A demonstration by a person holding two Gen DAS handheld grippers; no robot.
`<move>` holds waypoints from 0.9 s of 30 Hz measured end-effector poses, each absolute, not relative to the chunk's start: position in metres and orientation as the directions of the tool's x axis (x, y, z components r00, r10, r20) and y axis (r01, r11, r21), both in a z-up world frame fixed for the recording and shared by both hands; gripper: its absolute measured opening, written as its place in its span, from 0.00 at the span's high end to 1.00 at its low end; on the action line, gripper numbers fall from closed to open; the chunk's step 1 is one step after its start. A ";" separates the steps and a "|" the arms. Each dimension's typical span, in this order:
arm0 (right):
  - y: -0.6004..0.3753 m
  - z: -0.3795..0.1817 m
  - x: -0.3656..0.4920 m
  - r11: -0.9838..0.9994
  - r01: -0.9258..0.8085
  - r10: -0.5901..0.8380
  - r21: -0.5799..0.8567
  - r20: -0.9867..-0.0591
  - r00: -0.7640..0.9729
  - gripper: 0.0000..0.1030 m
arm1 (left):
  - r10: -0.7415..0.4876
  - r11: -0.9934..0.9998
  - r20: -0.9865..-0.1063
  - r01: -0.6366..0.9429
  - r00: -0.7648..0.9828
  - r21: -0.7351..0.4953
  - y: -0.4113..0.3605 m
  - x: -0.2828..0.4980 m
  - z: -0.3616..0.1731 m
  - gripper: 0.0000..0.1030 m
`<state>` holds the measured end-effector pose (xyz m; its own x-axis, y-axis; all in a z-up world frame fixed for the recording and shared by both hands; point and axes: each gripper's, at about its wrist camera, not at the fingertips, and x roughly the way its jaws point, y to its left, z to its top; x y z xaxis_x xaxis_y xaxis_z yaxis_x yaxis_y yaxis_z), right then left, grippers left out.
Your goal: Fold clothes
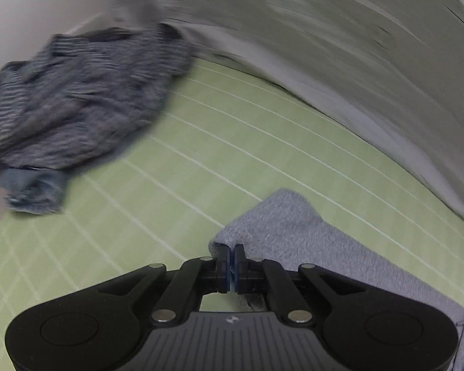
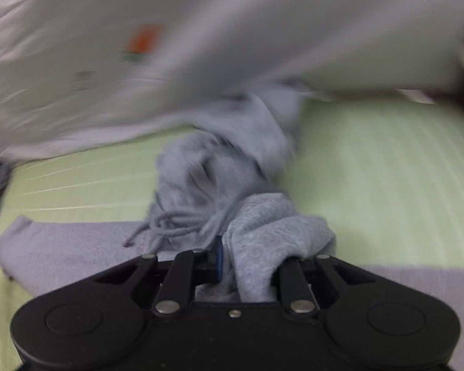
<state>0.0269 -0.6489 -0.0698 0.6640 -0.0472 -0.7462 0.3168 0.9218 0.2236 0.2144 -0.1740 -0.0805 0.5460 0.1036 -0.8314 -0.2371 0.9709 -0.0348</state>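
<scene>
I have the grey sweatpants (image 2: 201,185) on the green gridded surface (image 1: 201,160), stretching away from both tools with the drawstring waist near me; my left tool (image 1: 231,266) is pinched together on one waist corner, and my right tool (image 2: 232,266) is clamped on a thick bunch of the same cloth. A striped shirt (image 1: 77,102) lies well off to the left. The white cloth (image 2: 201,46) behind carries an orange mark too blurred to read.

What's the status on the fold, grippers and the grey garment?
Left gripper shut on grey garment edge. Right gripper shut on bunched grey fabric. Striped garment lies apart on green mat.
</scene>
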 end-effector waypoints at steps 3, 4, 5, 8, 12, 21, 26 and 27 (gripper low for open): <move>-0.642 -0.047 0.038 0.950 0.257 -0.052 0.179 -0.719 0.693 0.87 | 0.209 0.943 -0.793 -0.332 0.572 0.010 -0.127 0.222 -0.067 0.97; -0.642 -0.039 0.039 0.956 0.248 -0.062 0.160 -0.712 0.700 0.88 | 0.245 0.931 -0.777 -0.365 0.580 0.021 -0.114 0.223 -0.062 0.97; -0.649 -0.034 0.037 0.957 0.264 -0.102 0.122 -0.708 0.698 0.88 | 0.276 0.918 -0.764 -0.395 0.584 0.029 -0.101 0.223 -0.058 0.97; -0.683 -0.030 0.024 0.925 0.378 -0.284 -0.020 -0.698 0.658 0.88 | 0.326 0.885 -0.737 -0.466 0.592 0.017 -0.071 0.220 -0.045 0.97; -0.731 -0.043 0.005 0.830 0.555 -0.399 -0.051 -0.750 0.528 0.77 | 0.292 0.888 -0.755 -0.459 0.588 -0.014 -0.081 0.206 -0.047 0.88; -0.635 -0.057 -0.017 0.835 0.542 -0.429 -0.094 -0.727 0.535 0.15 | 0.132 0.958 -0.830 -0.283 0.541 -0.032 -0.174 0.146 -0.075 0.28; -0.570 -0.055 -0.011 0.886 0.436 -0.408 -0.156 -0.710 0.575 0.11 | 0.010 0.978 -0.885 -0.191 0.465 -0.089 -0.214 0.107 -0.093 0.27; -0.558 -0.055 -0.008 0.894 0.411 -0.407 -0.177 -0.702 0.584 0.10 | -0.012 0.979 -0.890 -0.174 0.456 -0.103 -0.219 0.099 -0.096 0.27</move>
<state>-0.0082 -0.5579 -0.0545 0.5843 -0.4073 -0.7019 0.4105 0.8944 -0.1773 0.0992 -0.2195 -0.0955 0.4561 -0.0122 -0.8898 -0.1743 0.9793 -0.1028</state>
